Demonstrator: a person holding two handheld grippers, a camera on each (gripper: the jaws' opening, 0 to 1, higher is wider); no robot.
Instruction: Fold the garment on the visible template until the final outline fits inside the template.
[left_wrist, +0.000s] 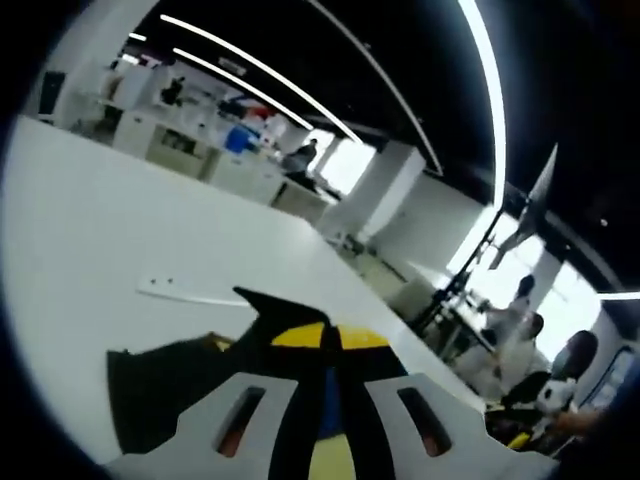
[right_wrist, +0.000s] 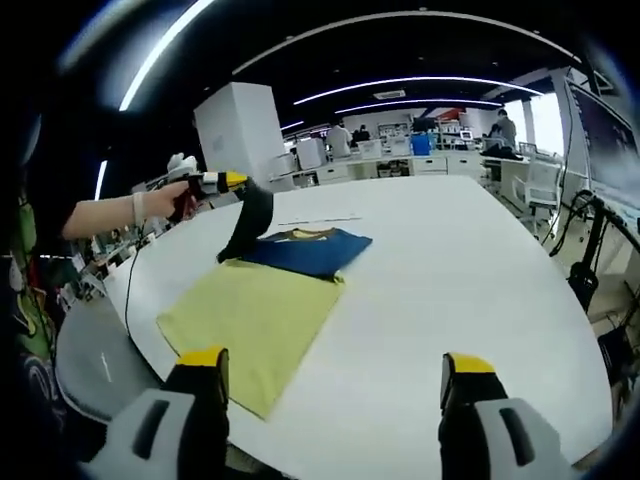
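Note:
A blue garment (right_wrist: 308, 252) with a black sleeve (right_wrist: 248, 225) lies on the white table (right_wrist: 450, 270), partly over the far end of a yellow template sheet (right_wrist: 255, 315). A hand holds my left gripper (right_wrist: 235, 181) above the garment's left side; it is shut on the black sleeve and lifts it off the table. In the left gripper view that gripper (left_wrist: 332, 338) has its yellow-tipped jaws close together with the black sleeve (left_wrist: 180, 385) draped around them. My right gripper (right_wrist: 335, 362) hangs open over the table's near edge, nothing between its jaws.
A thin white strip (right_wrist: 320, 218) lies on the table beyond the garment, and shows as the strip (left_wrist: 190, 292) in the left gripper view. Desks, a white pillar (right_wrist: 240, 125) and people stand far behind. A stand with cables (right_wrist: 590, 250) is off the table's right edge.

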